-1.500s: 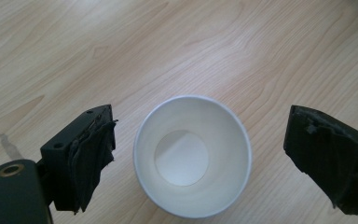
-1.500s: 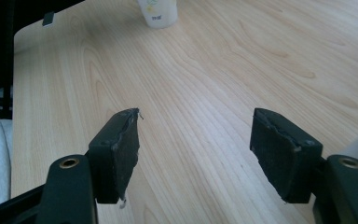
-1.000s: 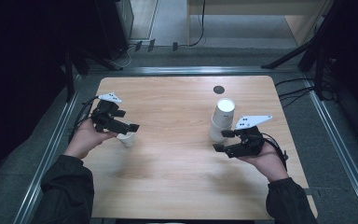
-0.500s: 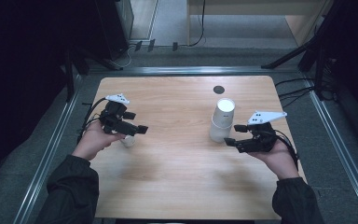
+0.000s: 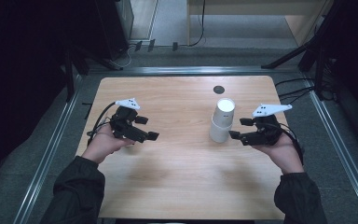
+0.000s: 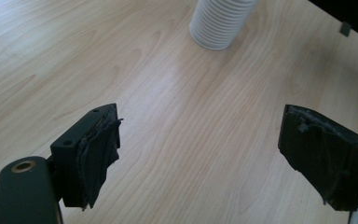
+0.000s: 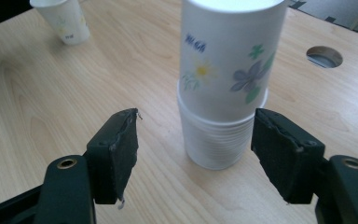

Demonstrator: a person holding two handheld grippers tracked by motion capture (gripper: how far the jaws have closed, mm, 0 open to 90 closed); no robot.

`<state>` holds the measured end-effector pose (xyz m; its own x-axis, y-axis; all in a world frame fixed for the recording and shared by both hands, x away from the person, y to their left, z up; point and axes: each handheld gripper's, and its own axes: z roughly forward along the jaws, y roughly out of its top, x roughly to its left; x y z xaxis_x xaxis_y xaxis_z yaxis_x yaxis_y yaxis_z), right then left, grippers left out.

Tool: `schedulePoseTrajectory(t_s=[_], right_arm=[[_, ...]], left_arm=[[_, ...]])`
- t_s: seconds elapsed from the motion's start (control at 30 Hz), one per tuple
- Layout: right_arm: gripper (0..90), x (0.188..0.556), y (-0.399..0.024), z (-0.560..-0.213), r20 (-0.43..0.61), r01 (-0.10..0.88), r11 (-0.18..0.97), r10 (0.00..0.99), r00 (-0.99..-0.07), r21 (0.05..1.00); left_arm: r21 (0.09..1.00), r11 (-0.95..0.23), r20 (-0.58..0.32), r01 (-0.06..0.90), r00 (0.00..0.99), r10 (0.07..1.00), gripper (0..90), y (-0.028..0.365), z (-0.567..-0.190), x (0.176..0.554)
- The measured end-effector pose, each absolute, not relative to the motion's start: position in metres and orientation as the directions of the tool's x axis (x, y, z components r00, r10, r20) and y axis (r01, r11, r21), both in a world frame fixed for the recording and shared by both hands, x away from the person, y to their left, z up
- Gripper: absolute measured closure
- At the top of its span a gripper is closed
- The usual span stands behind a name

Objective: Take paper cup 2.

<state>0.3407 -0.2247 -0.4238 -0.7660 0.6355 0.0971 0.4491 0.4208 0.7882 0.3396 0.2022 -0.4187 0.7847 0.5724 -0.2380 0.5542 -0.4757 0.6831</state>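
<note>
Table (image 5: 177,186): light wood, with a round hole (image 5: 219,89) near the far edge

Cup stack (image 5: 222,120): white paper cups nested upside down, standing right of centre on the table. The top cup carries a flower print and blue lettering, seen in the right gripper view (image 7: 226,70). The ribbed rims of the lower cups are visible at the base in the left gripper view (image 6: 219,23)

Single cup (image 7: 63,18): upright, printed, standing apart at the far left in the right gripper view. In the high view it is hidden behind the left gripper

Left gripper (image 5: 147,133): held over the left part of the table, pointing right toward the stack, well apart from it. Jaws have just been closing a little but stand released, with bare tabletop between them (image 6: 200,149)

Right gripper (image 5: 235,135): just beside the stack on its right, pointing left at the base. Jaws released, standing on either side of the lower stack in its own view (image 7: 196,149), a gap showing on each side. Pads not pressing on the cups
</note>
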Motion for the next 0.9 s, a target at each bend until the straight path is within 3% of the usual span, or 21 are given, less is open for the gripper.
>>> schedulePoseTrajectory(t_s=[0.4, 0.9], right_arm=[[28.4, 0.368, -0.235, -0.412, 0.104, 0.442, 0.425, 0.618, -0.779, 0.790], [25.0, 0.397, -0.208, -0.412, 0.077, 0.392, 0.500, 0.539, -0.839, 0.772]], left_arm=[[0.688, -0.506, -0.238, 0.521, 0.820, 0.520, 13.1, 0.183, -0.422, 0.327], [0.687, -0.521, -0.241, 0.507, 0.835, 0.494, 13.0, 0.178, -0.425, 0.312]])
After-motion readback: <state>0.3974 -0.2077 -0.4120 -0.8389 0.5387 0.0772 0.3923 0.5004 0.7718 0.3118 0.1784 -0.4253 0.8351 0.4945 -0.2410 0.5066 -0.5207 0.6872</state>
